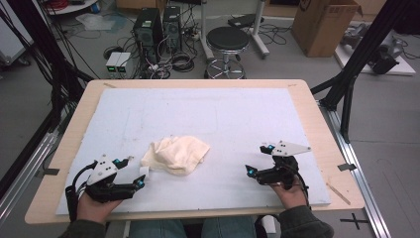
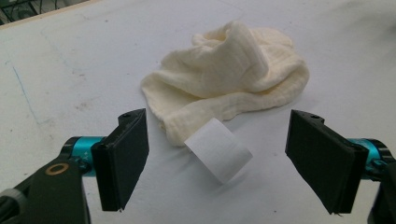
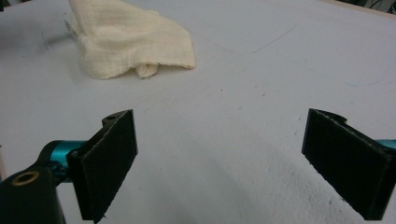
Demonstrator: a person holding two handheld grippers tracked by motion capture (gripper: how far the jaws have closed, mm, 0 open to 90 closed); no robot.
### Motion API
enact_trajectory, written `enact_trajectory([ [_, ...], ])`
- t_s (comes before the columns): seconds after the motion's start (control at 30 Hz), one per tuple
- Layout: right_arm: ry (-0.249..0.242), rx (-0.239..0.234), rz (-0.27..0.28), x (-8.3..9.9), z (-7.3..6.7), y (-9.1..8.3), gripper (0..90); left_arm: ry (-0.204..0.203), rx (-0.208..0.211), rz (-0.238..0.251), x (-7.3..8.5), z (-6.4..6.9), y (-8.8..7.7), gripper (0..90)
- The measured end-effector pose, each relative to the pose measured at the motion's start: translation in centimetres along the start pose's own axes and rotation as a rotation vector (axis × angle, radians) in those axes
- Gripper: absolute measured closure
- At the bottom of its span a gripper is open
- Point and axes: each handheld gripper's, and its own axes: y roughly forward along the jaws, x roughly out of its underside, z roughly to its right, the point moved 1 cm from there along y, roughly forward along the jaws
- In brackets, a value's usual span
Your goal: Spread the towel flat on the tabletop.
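Both tools are hovering with jaws spread wide: the left tool (image 1: 132, 171) is nearing the crumpled cream muslin cloth (image 1: 176, 154) just ahead; the right tool (image 1: 259, 158) is well apart. Next, probably, pinching its white tag (image 2: 218, 149).

The place looks like a lab or workshop. Beyond the table's (image 1: 317, 129) far edge stand computer towers (image 1: 157, 27), tangled cables (image 1: 173, 62), a black stool (image 1: 227, 42) and a cardboard box (image 1: 324, 22) on a grey floor.
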Motion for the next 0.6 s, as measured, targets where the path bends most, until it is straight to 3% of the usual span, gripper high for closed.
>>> enact_trajectory([
  [0.43, -0.005, -0.035, -0.010, -0.7, -0.5, 0.9, 9.6, 0.000, 0.000, 0.001, 0.0, 0.2, -0.1, 22.0],
  [0.6, -0.012, -0.039, -0.015, -0.7, -0.7, 1.0, 9.6, 0.003, 0.018, 0.000, -0.2, 0.4, 0.2, 22.0],
])
